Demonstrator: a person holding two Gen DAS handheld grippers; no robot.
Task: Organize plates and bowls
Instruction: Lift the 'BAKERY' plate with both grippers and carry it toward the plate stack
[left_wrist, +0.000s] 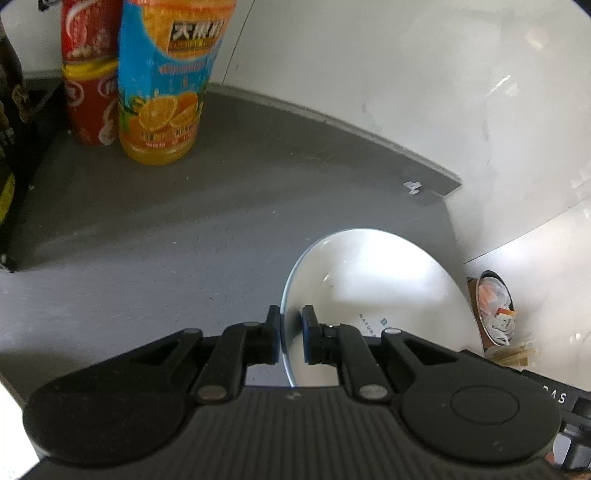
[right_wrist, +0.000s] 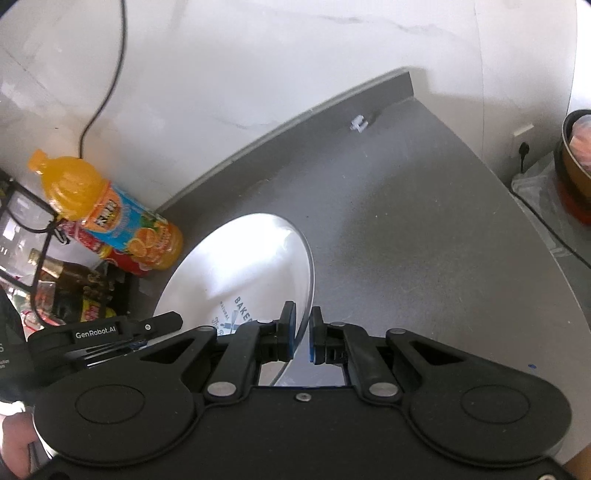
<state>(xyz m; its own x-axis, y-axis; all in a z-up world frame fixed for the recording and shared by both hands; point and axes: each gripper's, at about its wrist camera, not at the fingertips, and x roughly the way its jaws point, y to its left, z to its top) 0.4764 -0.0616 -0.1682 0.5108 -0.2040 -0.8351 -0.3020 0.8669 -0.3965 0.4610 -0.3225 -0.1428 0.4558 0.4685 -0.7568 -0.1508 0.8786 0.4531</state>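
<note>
A white plate (left_wrist: 376, 280) with dark printed lettering hangs above the grey counter (left_wrist: 166, 229), held from both sides. My left gripper (left_wrist: 290, 334) is shut on its left rim, one pad on each face. In the right wrist view the same plate (right_wrist: 240, 266) shows its lettered face, and my right gripper (right_wrist: 303, 334) is shut on its right rim. The black body of the left gripper (right_wrist: 122, 328) appears at that plate's far side.
An orange juice bottle (left_wrist: 166, 81) and a red drink bottle (left_wrist: 90, 74) stand at the counter's back left by a black box (left_wrist: 14, 140). A white wall backs the counter. A bin with rubbish (left_wrist: 495, 306) sits on the floor; a dark pot (right_wrist: 576, 162) is at right.
</note>
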